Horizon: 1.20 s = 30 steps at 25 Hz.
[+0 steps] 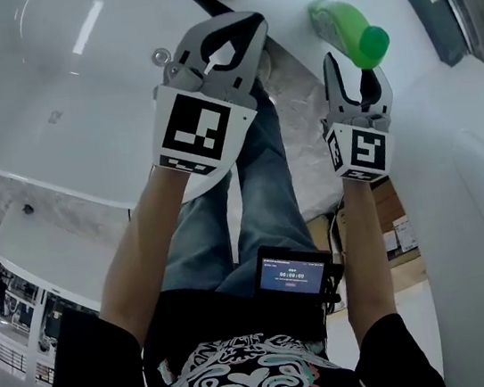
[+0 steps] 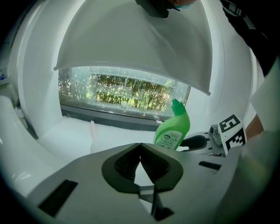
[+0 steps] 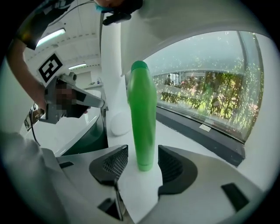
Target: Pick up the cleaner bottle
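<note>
Green plastic cleaner bottle (image 3: 142, 113) with a slanted neck and green cap stands upright on the white bench (image 3: 188, 131). Its base sits between the two dark ribbed pads of your right tongs (image 3: 143, 164). Those tongs are spread open, with a strip of white bench showing on each side of the bottle, so neither pad touches it. From your head view the bottle (image 1: 345, 28) stands just past the tips of the right tongs (image 1: 353, 72), and the black-and-white marker cube (image 1: 360, 150) sits behind them, nearer your wrist.

Your left tongs (image 2: 140, 146) are closed, the pad tips meeting with nothing between them. In the left gripper view the bottle (image 2: 174, 129) stands beyond them and to their right, its label towards you and a dark jaw of the right tongs (image 2: 194, 141) just beside its base. In the head view the left tongs (image 1: 220, 33) are held to the left of the bottle and well apart from it, over the bench (image 1: 446, 112).

Behind the bottle runs a long window with a dark frame (image 3: 205, 96) and greenery outside. To the left of the bottle, farther along the bench, lies a white rounded object (image 3: 117, 124). Well below the bottle in the head view, a small dark device with a lit screen (image 1: 292, 277) hangs at your waist above blue jeans (image 1: 259, 185).
</note>
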Available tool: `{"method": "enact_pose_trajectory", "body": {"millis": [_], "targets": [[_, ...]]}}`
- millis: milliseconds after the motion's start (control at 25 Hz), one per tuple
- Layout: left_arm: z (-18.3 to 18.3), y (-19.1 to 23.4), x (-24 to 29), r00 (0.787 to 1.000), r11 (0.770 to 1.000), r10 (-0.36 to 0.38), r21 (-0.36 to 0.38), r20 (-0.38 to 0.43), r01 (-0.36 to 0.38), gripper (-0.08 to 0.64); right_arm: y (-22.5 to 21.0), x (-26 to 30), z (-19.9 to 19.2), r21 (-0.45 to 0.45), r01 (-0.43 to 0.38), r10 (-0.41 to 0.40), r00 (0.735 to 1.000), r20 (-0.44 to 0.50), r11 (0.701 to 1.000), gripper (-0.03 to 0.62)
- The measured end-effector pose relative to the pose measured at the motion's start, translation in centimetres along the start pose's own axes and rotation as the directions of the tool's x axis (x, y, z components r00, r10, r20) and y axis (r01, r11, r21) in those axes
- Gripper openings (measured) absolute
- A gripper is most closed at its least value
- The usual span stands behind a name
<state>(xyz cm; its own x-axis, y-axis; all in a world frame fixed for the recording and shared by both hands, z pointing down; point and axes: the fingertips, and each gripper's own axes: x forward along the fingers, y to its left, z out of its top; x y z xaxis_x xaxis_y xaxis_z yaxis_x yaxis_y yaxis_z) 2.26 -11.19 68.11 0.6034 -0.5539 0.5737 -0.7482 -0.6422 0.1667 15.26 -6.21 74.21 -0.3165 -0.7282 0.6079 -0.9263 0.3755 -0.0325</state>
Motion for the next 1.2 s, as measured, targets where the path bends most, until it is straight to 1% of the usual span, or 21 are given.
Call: {"method": "enact_pose_trajectory", "body": {"millis": [160, 400, 680, 960, 1080, 1200], "targets": [[0.0, 0.7, 0.5, 1.000, 1.000, 0.003, -0.002, 0.001, -0.003, 0.014, 0.4, 1.4, 0.0, -0.030, -0.010, 0.010, 1.000, -0.010, 1.000, 0.222], [-0.2, 2.1, 0.7, 1.000, 1.000, 0.020, -0.012, -0.003, -0.020, 0.015, 0.2, 3.5, 1.0, -0.025, -0.003, 0.003, 1.000, 0.016, 1.000, 0.225], [-1.0, 2.9, 1.4, 1.000, 0.999, 0.027, -0.025, -0.012, -0.027, 0.014, -0.2, 5.8, 1.3, -0.009, -0.004, 0.004, 0.999, 0.044, 1.000, 0.227], [-0.9, 3.0, 2.0, 1.000, 0.999, 0.025, -0.029, -0.005, -0.025, 0.014, 0.1, 6.7, 2.7, -0.008, -0.017, 0.018, 0.996, 0.089, 1.000, 0.225], [-0.6, 3.0, 2.4, 1.000, 1.000, 0.025, -0.009, 0.014, -0.025, 0.014, 0.2, 7.0, 2.9, 0.004, -0.020, 0.020, 0.994, 0.106, 1.000, 0.225], [-0.8, 2.9, 2.7, 1.000, 1.000, 0.022, -0.018, 0.005, -0.022, 0.014, 0.1, 7.1, 2.8, -0.004, -0.023, 0.023, 0.993, 0.118, 1.000, 0.225]]}}
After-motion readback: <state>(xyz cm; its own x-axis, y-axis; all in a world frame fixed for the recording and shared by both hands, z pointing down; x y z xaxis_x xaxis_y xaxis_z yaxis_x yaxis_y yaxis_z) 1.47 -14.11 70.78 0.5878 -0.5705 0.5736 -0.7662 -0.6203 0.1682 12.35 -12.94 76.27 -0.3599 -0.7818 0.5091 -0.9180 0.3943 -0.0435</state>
